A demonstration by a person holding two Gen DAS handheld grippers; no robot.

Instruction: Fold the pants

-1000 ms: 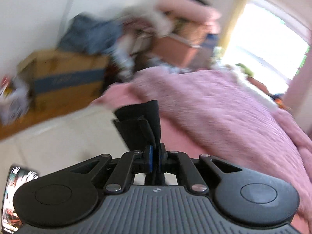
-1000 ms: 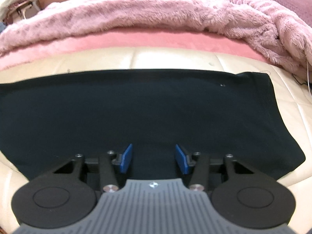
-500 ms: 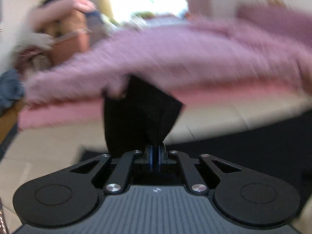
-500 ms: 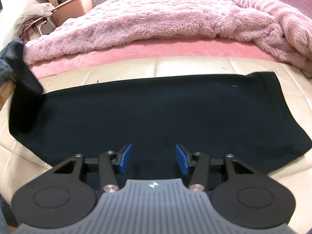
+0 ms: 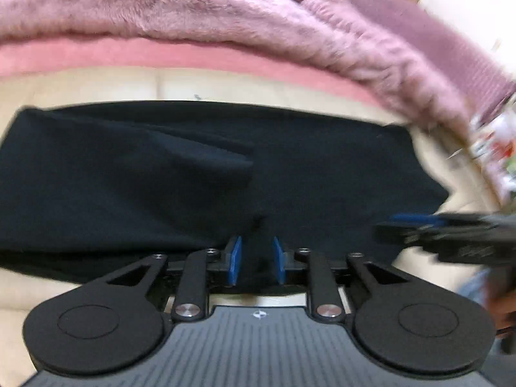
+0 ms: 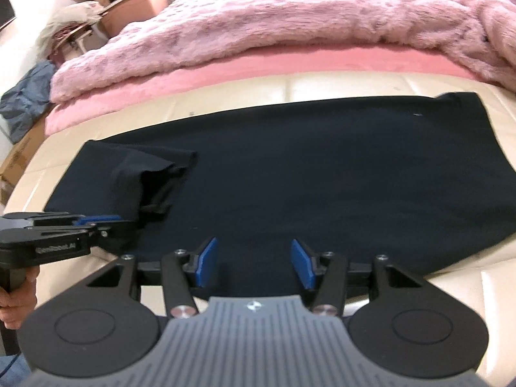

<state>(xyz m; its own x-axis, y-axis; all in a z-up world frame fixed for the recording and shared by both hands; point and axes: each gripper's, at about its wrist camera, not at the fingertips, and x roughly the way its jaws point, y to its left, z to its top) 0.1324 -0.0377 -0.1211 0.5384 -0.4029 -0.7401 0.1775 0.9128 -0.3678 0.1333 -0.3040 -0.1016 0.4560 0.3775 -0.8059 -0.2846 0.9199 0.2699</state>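
The black pants [image 6: 322, 167] lie flat across the cream bed surface [image 6: 354, 84], with the left end folded over into a bunched flap [image 6: 151, 177]. In the left wrist view the pants [image 5: 322, 167] fill the middle, the flap [image 5: 145, 167] on their left half. My left gripper [image 5: 257, 259] has its blue pads apart with black cloth lying between them; it also shows in the right wrist view [image 6: 96, 221], at the flap's near edge. My right gripper [image 6: 254, 262] is open and empty over the pants' near edge; it shows at the right of the left wrist view [image 5: 409, 222].
A fluffy pink blanket [image 6: 290, 22] and a pink sheet [image 6: 258, 67] lie behind the pants. A cardboard box [image 6: 19, 154], blue clothes [image 6: 25, 103] and a pink bin [image 6: 135, 9] stand at the far left.
My left gripper carried the pants' left end over onto the pants, came down low, and its jaws went from shut on the cloth to apart. The right gripper stayed open over the near edge.
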